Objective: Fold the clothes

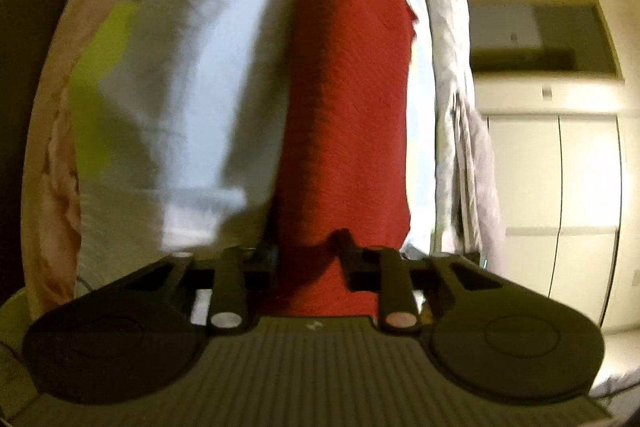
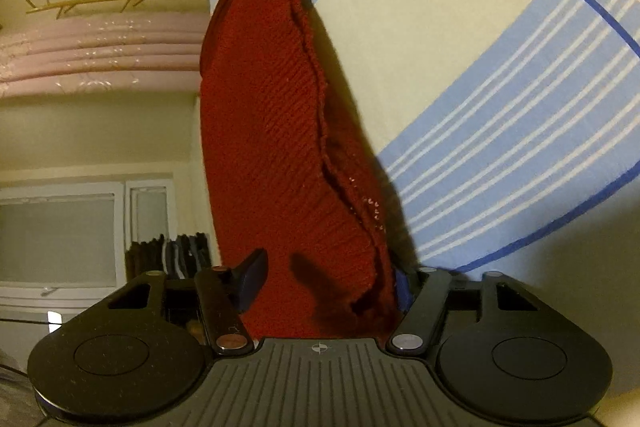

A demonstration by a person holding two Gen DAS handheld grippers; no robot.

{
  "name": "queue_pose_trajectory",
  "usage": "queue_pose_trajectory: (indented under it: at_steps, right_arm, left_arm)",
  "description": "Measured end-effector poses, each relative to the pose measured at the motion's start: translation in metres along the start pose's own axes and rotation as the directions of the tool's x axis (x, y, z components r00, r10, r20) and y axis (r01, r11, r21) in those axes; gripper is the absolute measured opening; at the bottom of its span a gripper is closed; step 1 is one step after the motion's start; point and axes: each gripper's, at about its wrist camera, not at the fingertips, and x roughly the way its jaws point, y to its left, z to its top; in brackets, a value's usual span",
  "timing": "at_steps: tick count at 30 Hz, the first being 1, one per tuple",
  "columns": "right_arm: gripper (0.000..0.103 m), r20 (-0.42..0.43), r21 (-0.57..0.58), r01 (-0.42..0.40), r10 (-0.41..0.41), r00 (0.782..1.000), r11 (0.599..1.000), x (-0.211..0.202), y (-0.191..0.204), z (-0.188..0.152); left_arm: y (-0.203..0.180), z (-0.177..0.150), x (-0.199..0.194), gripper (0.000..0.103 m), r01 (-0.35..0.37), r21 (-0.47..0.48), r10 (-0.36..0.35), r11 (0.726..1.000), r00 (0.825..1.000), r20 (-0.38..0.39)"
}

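Bedsheet [image 2: 500, 75], striped blue, green and cream, fills the background. Against it hangs a red knitted garment [image 2: 276, 147], stretched between both tools. The right gripper [image 2: 326, 279] is clenched on one bunched end; the left gripper [image 1: 306, 247] grasps the other.

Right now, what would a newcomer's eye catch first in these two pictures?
The red knitted garment strikes first: it fills the middle of both views, rising from between each hand-held gripper's fingers. Behind it lies a sheet with blue and green checks. To the right in the left wrist view stand pale cupboard doors.
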Motion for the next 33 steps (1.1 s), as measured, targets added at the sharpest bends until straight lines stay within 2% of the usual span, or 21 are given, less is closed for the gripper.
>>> queue_pose_trajectory:
  at_steps: [1,6,8,11,18,22,26,27,29,31,33]
  right_arm:
    - [0.027,0.003,0.002,0.019,-0.019,1.000,1.000,0.006,0.001,-0.001]
    - [0.018,0.021,0.009,0.052,-0.052,0.998,0.999,0.003,0.001,-0.006]
    - [0.016,0.024,-0.016,0.078,-0.078,0.997,0.997,0.003,0.010,-0.006]
    - [0.015,0.039,-0.039,0.097,-0.095,0.995,0.995,-0.005,0.030,-0.004]
    - [0.015,0.100,-0.001,0.055,-0.055,0.994,0.998,-0.026,0.080,0.008]
    - [0.015,0.179,0.037,0.006,-0.013,0.984,0.999,-0.025,0.110,0.039]
    - [0.015,0.255,0.058,-0.018,0.003,0.967,0.998,-0.002,0.136,0.094]
    - [0.015,0.269,0.069,-0.009,-0.010,0.963,0.998,0.005,0.139,0.110]
    - [0.015,0.294,0.095,0.035,-0.062,0.954,0.995,0.029,0.142,0.141]
    - [0.015,0.305,0.180,0.087,-0.140,0.942,0.980,0.058,0.135,0.171]
    - [0.016,0.303,0.264,0.122,-0.202,0.931,0.957,0.078,0.122,0.187]
  left_arm:
    - [0.000,-0.001,0.003,0.013,-0.004,0.006,0.004,1.000,1.000,-0.025]
    - [-0.002,0.000,0.008,0.008,-0.008,-0.003,0.008,1.000,1.000,-0.027]
    - [-0.013,0.002,0.007,0.007,-0.011,0.047,0.013,0.999,0.999,-0.039]
    - [-0.029,0.010,-0.003,0.007,0.020,0.079,-0.015,0.997,0.998,-0.056]
    - [-0.065,0.051,-0.028,0.007,0.144,0.039,-0.142,0.989,0.989,-0.041]
    - [-0.077,0.099,-0.029,0.007,0.238,-0.050,-0.238,0.970,0.971,0.012]
    - [-0.071,0.159,-0.015,0.007,0.312,-0.193,-0.300,0.930,0.950,0.086]
    - [-0.067,0.174,-0.009,0.008,0.322,-0.234,-0.305,0.917,0.946,0.105]
    - [-0.055,0.203,0.006,0.009,0.309,-0.316,-0.281,0.897,0.950,0.134]
    - [-0.042,0.230,0.021,0.010,0.296,-0.393,-0.254,0.871,0.955,0.156]
    - [-0.032,0.250,0.030,0.010,0.268,-0.441,-0.232,0.857,0.963,0.134]
